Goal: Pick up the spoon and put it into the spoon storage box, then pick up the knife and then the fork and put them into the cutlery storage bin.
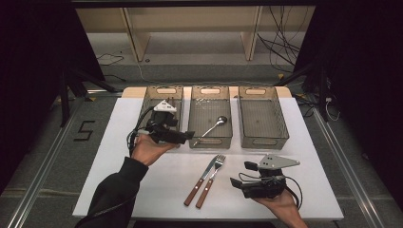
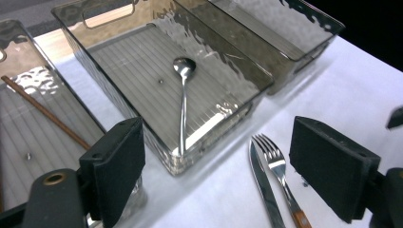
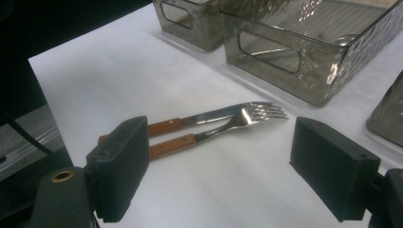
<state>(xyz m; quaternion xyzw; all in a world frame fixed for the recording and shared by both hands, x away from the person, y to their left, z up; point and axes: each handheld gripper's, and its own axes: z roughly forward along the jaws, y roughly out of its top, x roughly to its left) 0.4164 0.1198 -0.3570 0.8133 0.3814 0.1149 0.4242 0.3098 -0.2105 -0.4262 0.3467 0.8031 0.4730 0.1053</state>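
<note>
A knife (image 1: 200, 179) and a fork (image 1: 211, 178) with wooden handles lie side by side on the white table (image 1: 142, 190), in front of three clear bins. A spoon (image 1: 214, 124) rests in the middle bin (image 1: 210, 142). My left gripper (image 1: 187, 136) is open, low at that bin's front left corner. In the left gripper view, the left gripper (image 2: 221, 166) frames the spoon (image 2: 183, 90), fork (image 2: 278, 164) and knife (image 2: 263, 187). My right gripper (image 1: 241, 174) is open, just right of the cutlery; the right gripper (image 3: 218, 166) faces the knife (image 3: 211, 115) and fork (image 3: 228, 125).
The left bin (image 1: 164, 89) holds a thin brown stick (image 2: 45, 113). The right bin (image 1: 263, 141) stands beside the middle one. A wooden shelf (image 1: 190, 28) and cables lie on the floor beyond the table.
</note>
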